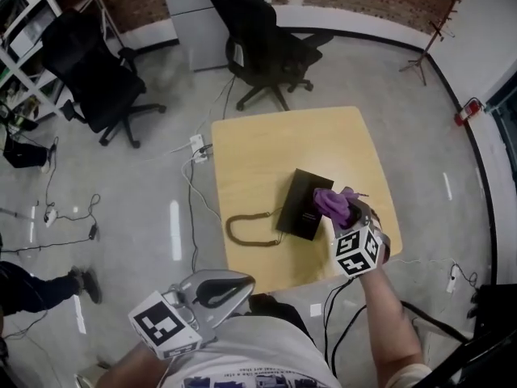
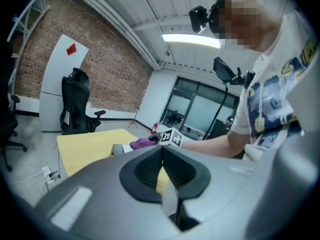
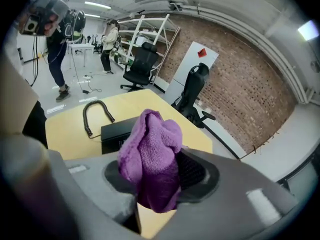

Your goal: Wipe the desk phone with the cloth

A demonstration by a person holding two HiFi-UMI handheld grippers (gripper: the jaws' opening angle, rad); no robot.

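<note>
A black desk phone (image 1: 302, 203) lies on the yellow wooden table (image 1: 258, 152), its coiled cord (image 1: 246, 229) looping off to its left. My right gripper (image 1: 346, 210) is shut on a purple cloth (image 1: 329, 202), held at the phone's right edge; whether the cloth touches the phone I cannot tell. In the right gripper view the cloth (image 3: 150, 159) bulges from between the jaws, with the phone (image 3: 119, 129) and cord (image 3: 97, 114) beyond. My left gripper (image 1: 220, 288) hangs off the table's near edge, jaws together with nothing in them. From the left gripper (image 2: 164, 181) view the phone (image 2: 122, 148) and cloth (image 2: 144, 143) are far off.
Two black office chairs (image 1: 262, 39) (image 1: 101, 75) stand on the grey floor behind and left of the table. Cables and a power strip (image 1: 198, 145) lie by the table's left edge. People stand by shelving (image 3: 145, 39) in the distance. A fire extinguisher (image 1: 467, 111) sits at the right wall.
</note>
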